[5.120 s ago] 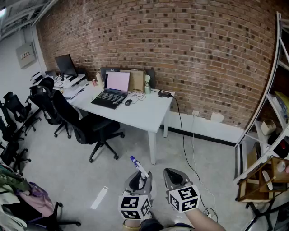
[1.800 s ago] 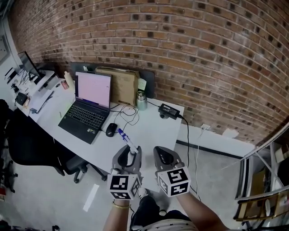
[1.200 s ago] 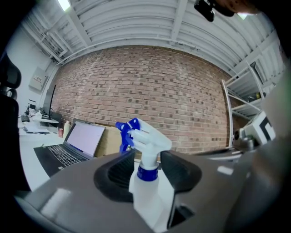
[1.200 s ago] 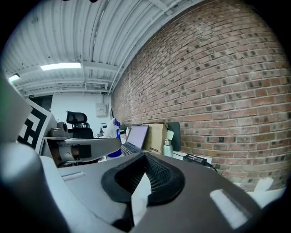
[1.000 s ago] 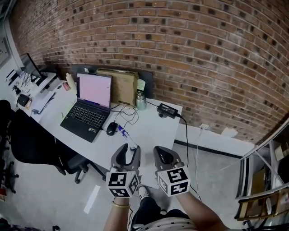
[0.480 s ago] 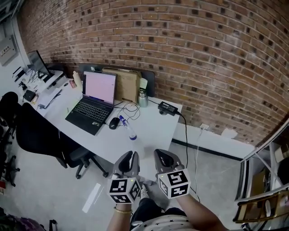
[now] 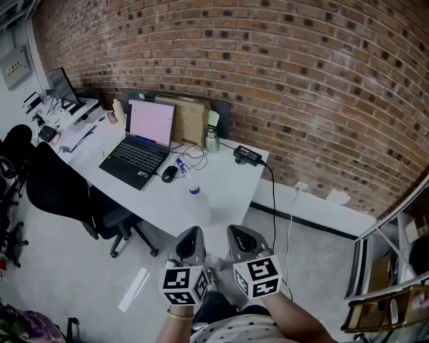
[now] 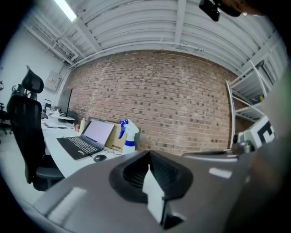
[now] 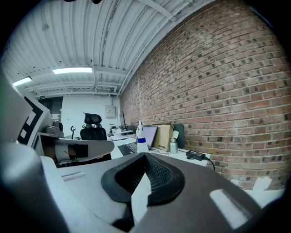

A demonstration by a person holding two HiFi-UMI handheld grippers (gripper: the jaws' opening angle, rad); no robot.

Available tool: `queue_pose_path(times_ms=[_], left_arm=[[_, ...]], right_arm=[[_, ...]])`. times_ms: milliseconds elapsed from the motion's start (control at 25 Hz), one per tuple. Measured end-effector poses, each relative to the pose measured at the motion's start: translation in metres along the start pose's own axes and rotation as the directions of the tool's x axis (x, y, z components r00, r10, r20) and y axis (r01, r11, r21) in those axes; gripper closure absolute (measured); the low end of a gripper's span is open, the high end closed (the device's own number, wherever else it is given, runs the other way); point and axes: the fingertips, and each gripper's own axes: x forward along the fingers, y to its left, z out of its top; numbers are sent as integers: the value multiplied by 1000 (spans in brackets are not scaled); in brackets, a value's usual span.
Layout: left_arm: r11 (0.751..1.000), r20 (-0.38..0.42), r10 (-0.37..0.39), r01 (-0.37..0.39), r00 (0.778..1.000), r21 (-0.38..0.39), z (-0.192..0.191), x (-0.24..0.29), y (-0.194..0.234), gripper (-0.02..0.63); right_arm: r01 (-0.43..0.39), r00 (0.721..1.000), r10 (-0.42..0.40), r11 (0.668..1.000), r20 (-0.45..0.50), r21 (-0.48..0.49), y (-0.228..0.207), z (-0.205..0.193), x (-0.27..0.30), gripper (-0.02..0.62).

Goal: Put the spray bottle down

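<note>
Bright overhead strip light (image 8: 64,10), fisheye edges, soft shadows, fg blurry

An office: a white desk (image 7: 228,184) with an open laptop (image 7: 142,144), black swivel chair (image 7: 57,194), brick wall (image 7: 301,80).

Before me, a white desk (image 7: 231,191) against a brick wall (image 7: 281,67) holds an open laptop (image 7: 141,144), a black mouse (image 7: 169,174) just beside it, and a cardboard box (image 7: 191,120) and metal flask (image 7: 212,141) behind. A black office chair (image 7: 60,194) stands at its left.
</note>
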Motion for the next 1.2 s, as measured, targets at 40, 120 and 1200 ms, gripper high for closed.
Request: queue_pose_path(times_ms=[40, 120, 1200], left_arm=[[1000, -2, 1, -1, 1000, 3, 0, -1, -1, 598], [1000, -4, 3, -3, 1000, 3, -1, -4, -3, 597], [999, -28, -15, 16, 999, 38, 8, -1, 0, 598]], right_arm=[[0, 1000, 0, 1000, 5, -4, 1, 1, -2, 595], [2, 1000, -1, 1000, 12, -13, 3, 3, -4, 597], [-1, 999, 3, 999, 44, -39, 11, 23, 0, 597]])
